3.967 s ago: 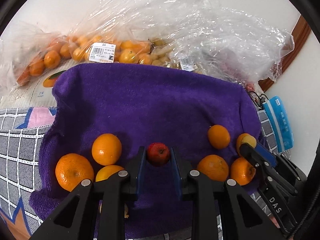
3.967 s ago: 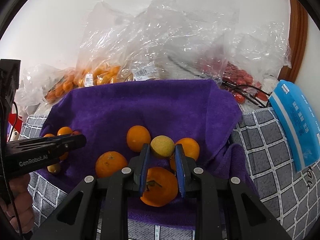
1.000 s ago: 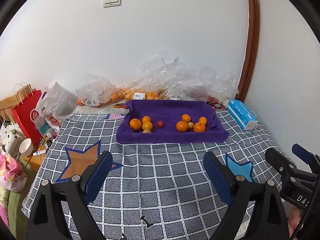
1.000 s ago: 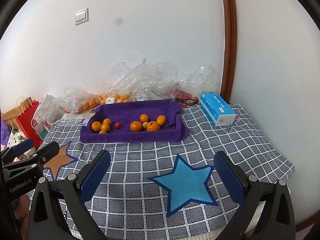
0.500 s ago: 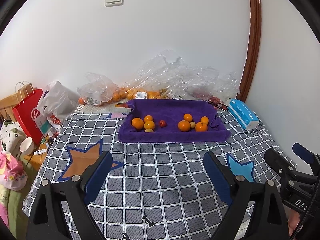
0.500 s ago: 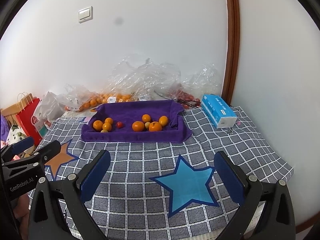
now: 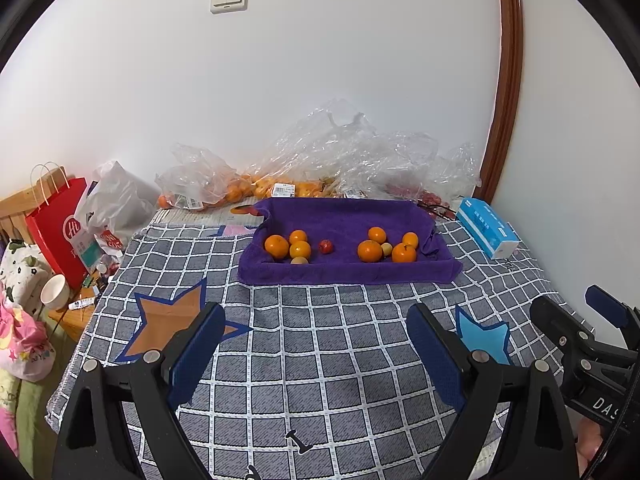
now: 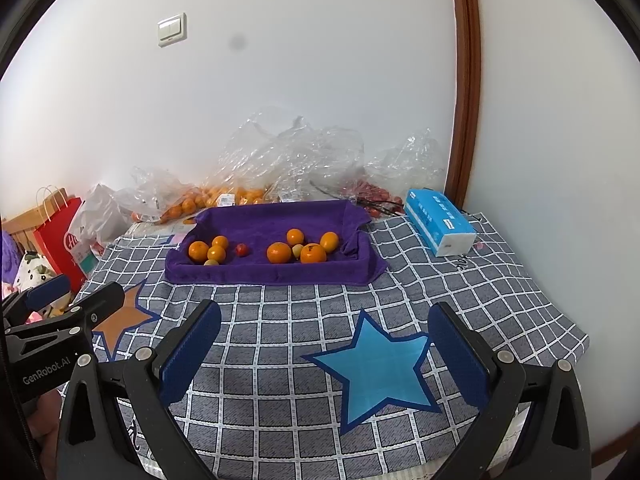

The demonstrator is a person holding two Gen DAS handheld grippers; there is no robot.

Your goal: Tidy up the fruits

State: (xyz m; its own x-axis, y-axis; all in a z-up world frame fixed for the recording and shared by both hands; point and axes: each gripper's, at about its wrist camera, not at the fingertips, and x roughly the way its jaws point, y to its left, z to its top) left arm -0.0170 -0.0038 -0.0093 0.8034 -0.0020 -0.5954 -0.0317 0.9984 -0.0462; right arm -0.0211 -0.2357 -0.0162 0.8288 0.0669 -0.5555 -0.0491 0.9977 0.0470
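A purple towel-lined tray (image 7: pixel 344 216) (image 8: pixel 276 220) lies at the far side of the checked bedspread. On its left sit several oranges (image 7: pixel 277 246) (image 8: pixel 199 251) with a small red apple (image 7: pixel 325 246) (image 8: pixel 241 249) beside them. On its right lie more oranges (image 7: pixel 369 251) (image 8: pixel 279 252) around a small yellow-green fruit (image 7: pixel 386 249) (image 8: pixel 297 251). My left gripper (image 7: pixel 316 344) and my right gripper (image 8: pixel 324 340) both hover wide open over the near bedspread, far from the tray, with nothing between their fingers.
Clear plastic bags of oranges (image 7: pixel 256 188) and red fruit (image 8: pixel 376 192) are heaped against the wall behind the tray. A blue tissue pack (image 7: pixel 486 228) (image 8: pixel 438 222) lies to the right. A red paper bag (image 7: pixel 60 228), a white bowl (image 7: pixel 54 292) and soft items crowd the left bedside.
Four seconds ago each gripper was close over the tray around a fruit; both now stand far back and wide open. Over the last second the views barely shift.
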